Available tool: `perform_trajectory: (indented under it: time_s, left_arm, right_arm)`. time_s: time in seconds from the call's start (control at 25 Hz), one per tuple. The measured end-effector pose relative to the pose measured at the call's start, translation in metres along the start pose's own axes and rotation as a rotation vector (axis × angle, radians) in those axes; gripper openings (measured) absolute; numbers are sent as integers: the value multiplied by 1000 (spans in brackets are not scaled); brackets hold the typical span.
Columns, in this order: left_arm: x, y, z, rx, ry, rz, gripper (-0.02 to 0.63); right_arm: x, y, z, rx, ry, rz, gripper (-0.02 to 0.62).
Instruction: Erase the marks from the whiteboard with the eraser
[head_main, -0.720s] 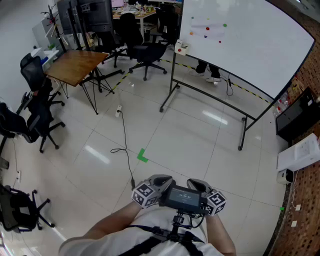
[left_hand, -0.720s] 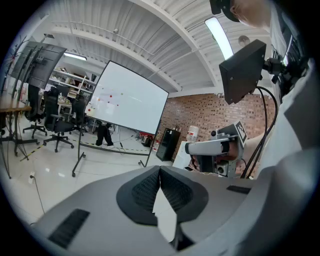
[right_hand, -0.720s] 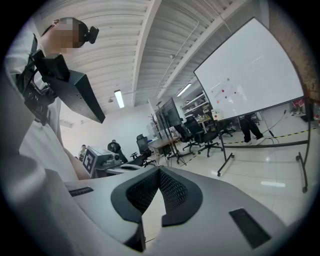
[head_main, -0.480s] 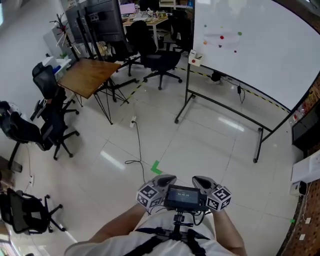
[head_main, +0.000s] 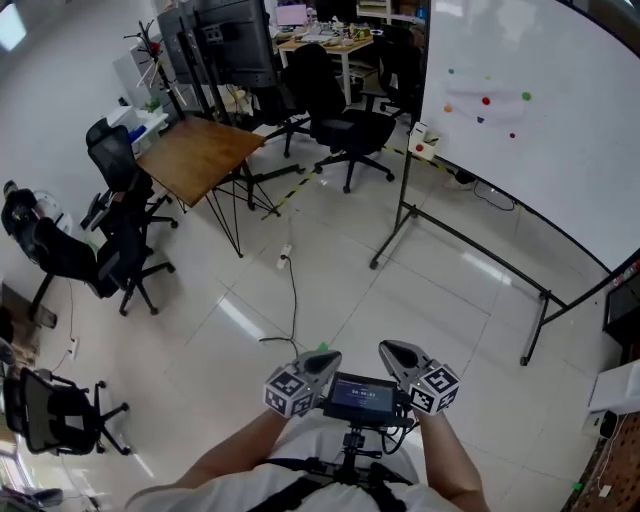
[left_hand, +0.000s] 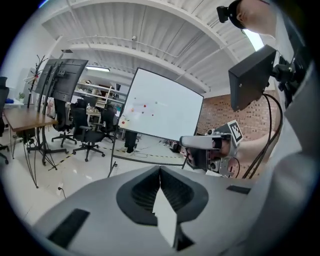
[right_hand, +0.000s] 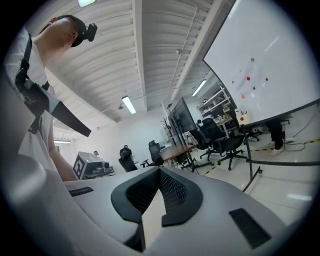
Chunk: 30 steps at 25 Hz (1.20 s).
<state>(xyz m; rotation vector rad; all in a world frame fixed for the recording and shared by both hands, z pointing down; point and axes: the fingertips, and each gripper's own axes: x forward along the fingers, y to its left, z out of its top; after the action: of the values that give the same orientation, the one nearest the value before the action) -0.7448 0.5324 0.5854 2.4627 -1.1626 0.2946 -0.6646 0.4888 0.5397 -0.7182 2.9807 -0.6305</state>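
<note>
Left tongs (head_main: 322, 360) and right tongs (head_main: 395, 352) tucked in at six o'clock, carried rather than working, I reckon, nothing within reach; both pinched shut, gripping nothing; well off at one o'clock, the whiteboard (head_main: 545, 130), coloured marks (head_main: 486, 101) unwiped; the eraser (head_main: 424, 141) is probably that white block at its lower corner.

Glossy white tiled floor (head_main: 420, 300), streaked with lamp glare; wooden table (head_main: 200, 158) on thin black legs at 10 o'clock; black office chairs (head_main: 110, 150) at 9 and 12 o'clock; tall dark screens (head_main: 235, 40) at 11 o'clock; black cable (head_main: 293, 300) trailing over tiles near centre; brick wall (head_main: 622, 465) at 4 o'clock; overhead, ribbed white ceiling (right_hand: 150, 55) with tube lamp (right_hand: 128, 104).
</note>
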Motion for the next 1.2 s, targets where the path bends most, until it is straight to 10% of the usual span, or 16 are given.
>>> perform_trajectory:
  time_s: [0.2,0.56,0.8,1.2]
  left_arm:
    - [65,46,24,-10,66,-60,23]
    - [244,106,128,126,40,-398,23]
    - [291,205,174,101,57,-382,23]
    - [416,255,203,80,139,-344,23]
  right_arm:
    - [24,-62,0,72,6,-65,3]
    - [51,-232,63,58,-10,-359,3]
    - [115,-305,122,51,-45,-479,3]
    - [137,-450,131,256,-77,-407,3]
